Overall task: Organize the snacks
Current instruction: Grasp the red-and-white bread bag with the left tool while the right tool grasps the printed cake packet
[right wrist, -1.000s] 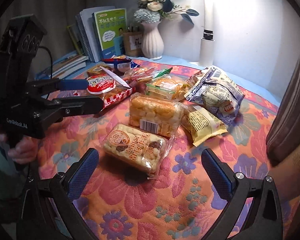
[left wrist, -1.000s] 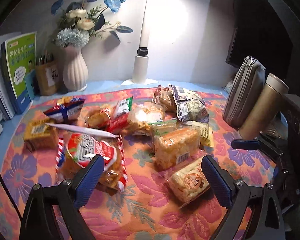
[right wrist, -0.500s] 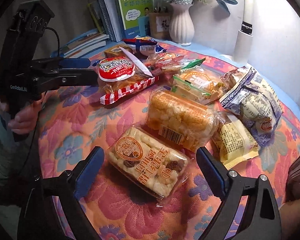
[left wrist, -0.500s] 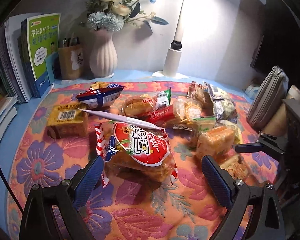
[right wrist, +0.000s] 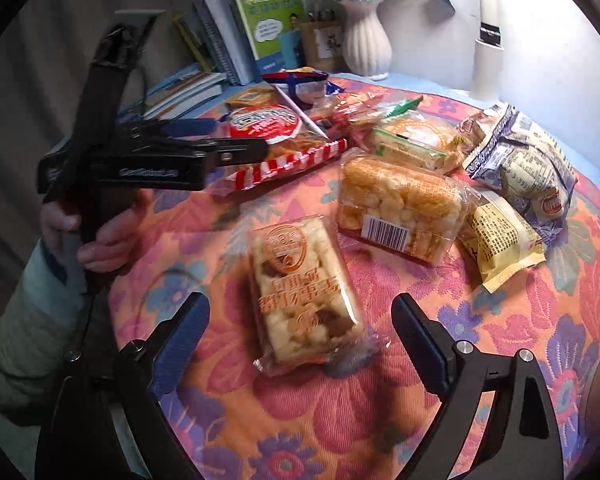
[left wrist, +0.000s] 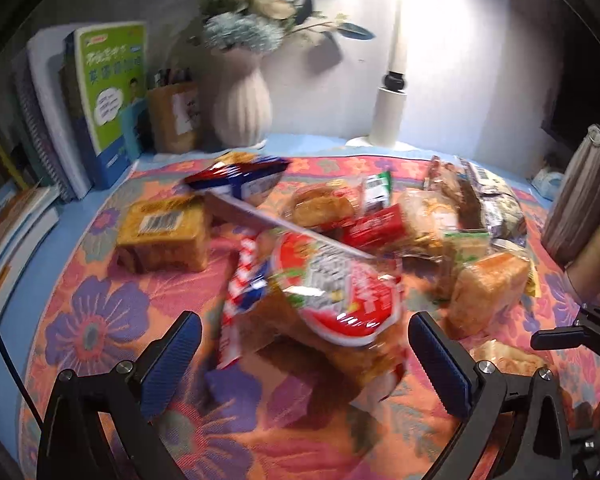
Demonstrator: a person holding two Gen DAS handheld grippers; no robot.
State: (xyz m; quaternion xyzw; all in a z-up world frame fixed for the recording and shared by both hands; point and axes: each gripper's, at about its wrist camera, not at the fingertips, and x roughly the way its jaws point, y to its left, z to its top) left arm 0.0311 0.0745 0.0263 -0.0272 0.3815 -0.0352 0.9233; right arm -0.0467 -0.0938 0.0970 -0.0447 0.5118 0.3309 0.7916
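Snack packets are scattered over the floral cloth [right wrist: 380,408] before the white vase [left wrist: 242,110]; books [left wrist: 100,104] are stood beside it. Both the left gripper [left wrist: 305,350] and right gripper [right wrist: 300,328] are spread wide, holding nothing.

Glossy plastic snack wrappers [right wrist: 306,292]; woven matt floral cloth [right wrist: 300,420]; ribbed matt vase [left wrist: 242,110].

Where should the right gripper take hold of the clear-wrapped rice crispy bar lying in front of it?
Across the two long sides of the rice crispy bar, mid-length, coming down from above. It lies flat on the floral cloth, long axis running away between the open fingers of the right gripper. The crinkly wrapper ends give poorer purchase.
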